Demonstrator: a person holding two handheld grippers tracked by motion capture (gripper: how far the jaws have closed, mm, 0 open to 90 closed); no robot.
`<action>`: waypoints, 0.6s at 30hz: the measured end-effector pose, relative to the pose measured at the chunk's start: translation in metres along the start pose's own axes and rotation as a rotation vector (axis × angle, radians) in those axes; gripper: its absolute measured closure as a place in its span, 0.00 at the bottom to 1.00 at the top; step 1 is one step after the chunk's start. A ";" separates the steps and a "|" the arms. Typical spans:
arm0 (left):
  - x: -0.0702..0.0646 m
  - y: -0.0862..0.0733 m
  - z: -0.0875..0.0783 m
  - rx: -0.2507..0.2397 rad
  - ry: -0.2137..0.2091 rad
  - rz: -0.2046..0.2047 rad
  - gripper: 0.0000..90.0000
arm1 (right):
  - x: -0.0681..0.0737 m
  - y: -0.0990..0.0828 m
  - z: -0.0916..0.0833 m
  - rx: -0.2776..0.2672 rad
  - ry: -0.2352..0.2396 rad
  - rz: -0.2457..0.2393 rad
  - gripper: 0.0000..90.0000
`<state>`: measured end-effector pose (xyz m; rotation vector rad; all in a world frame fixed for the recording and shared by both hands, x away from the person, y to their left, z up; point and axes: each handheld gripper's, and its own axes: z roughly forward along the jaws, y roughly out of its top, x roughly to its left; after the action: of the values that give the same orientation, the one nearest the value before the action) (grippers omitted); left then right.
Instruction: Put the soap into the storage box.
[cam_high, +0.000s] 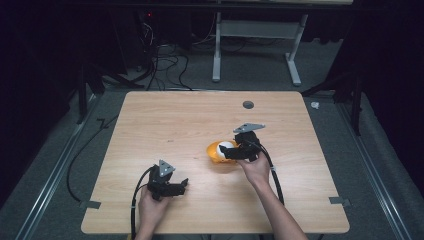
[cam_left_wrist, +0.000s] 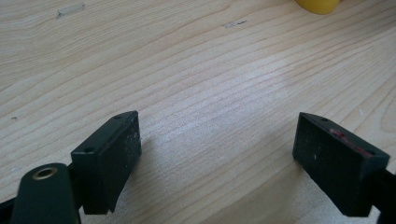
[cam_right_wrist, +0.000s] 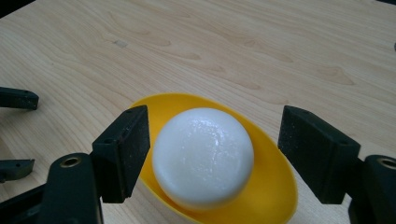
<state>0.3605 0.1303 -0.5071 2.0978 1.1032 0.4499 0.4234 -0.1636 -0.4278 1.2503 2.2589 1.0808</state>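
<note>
Plainly, risks at this moment:

Right gripper (cam_right_wrist: 212, 156): its jaws stand either side of the white ball (cam_right_wrist: 203, 156), close on the left, a clear gap on the right; no pad presses on it, so nothing is gripped.

White ball: it sits in the yellow bowl (cam_right_wrist: 275, 186), near the middle of the wooden table (cam_high: 175, 120), just ahead of the right hand (cam_high: 256, 167).

Left gripper (cam_left_wrist: 217, 149): jaws wide apart over bare wood, holding nothing, well apart from the bowl, whose yellow edge shows at the top of the left gripper view.

Risk, off-centre squeeze: the ball lies nearer the left jaw, so that pad would likely meet it first and push it sideways before the other arrives; the ball could roll up the bowl's wall and out.

Risk, slippery surface: the ball looks smooth, rounded and glossy. Pads closing above or below its widest part may squirt it upward or jam it down instead of holding it.

Risk, bowl shifting: the bowl is shallow, looks light, and nothing steadies it. A jaw catching its rim could tip or slide it across the table, ball and all.

Risk, pinching the rim: the jaws straddle the bowl's wall as well as the ball; closing too low may clamp the bowl's edge as well as the ball.

Safeguard, as I judge it: centre the jaws on the ball's widest line, and close slowly.
</note>
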 end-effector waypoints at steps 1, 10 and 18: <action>0.000 0.000 0.000 0.000 0.000 0.000 0.17 | 0.000 0.000 -0.001 -0.001 -0.001 0.000 0.29; 0.000 0.000 0.000 0.000 0.000 0.000 0.17 | -0.004 0.000 -0.013 -0.031 -0.006 0.010 0.29; 0.000 0.000 0.000 0.000 0.000 0.000 0.17 | -0.007 -0.001 -0.020 -0.047 -0.009 0.011 0.30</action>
<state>0.3605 0.1303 -0.5071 2.0981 1.1033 0.4505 0.4143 -0.1791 -0.4162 1.2473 2.2098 1.1229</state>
